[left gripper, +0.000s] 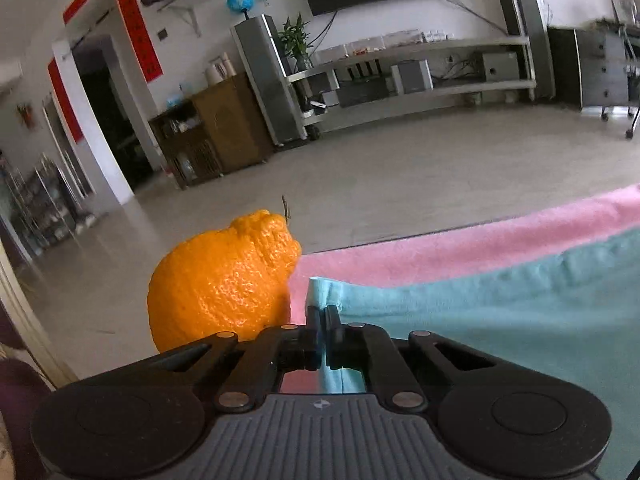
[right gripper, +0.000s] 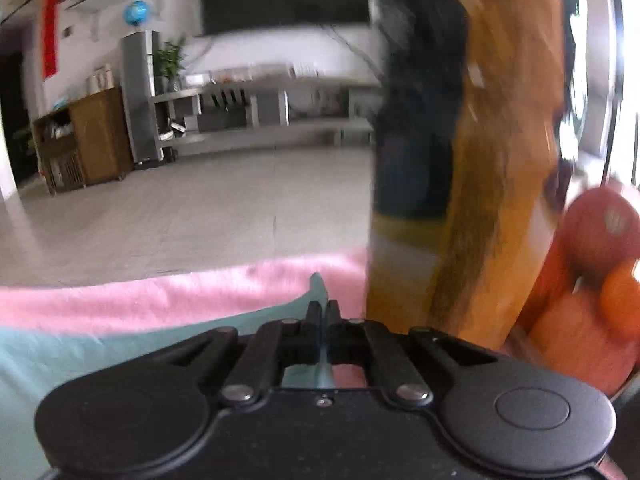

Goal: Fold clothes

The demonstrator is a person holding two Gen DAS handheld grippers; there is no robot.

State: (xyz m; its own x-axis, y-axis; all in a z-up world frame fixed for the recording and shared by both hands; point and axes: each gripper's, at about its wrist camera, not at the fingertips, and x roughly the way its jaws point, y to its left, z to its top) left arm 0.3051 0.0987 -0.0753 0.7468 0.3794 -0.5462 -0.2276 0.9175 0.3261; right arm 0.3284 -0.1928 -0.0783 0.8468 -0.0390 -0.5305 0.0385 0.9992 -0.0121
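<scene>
— Right of the pink cloth [right gripper: 160,300], what stood there?
— Blurred orange shapes, unreadable. Both the left gripper [left gripper: 323,314] and right gripper [right gripper: 323,308] pinched corners of the teal cotton garment [left gripper: 500,316] beside the bumpy orange citrus [left gripper: 224,280].

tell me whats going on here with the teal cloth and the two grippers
A person is folding clothes with a handheld gripper in each hand. The left gripper is shut on one corner of the teal garment, right beside a bumpy orange citrus fruit. The right gripper is shut on another corner of it. The garment lies on a pink cloth. The right wrist view is motion-blurred, with a large shiny object close on its right.
</scene>
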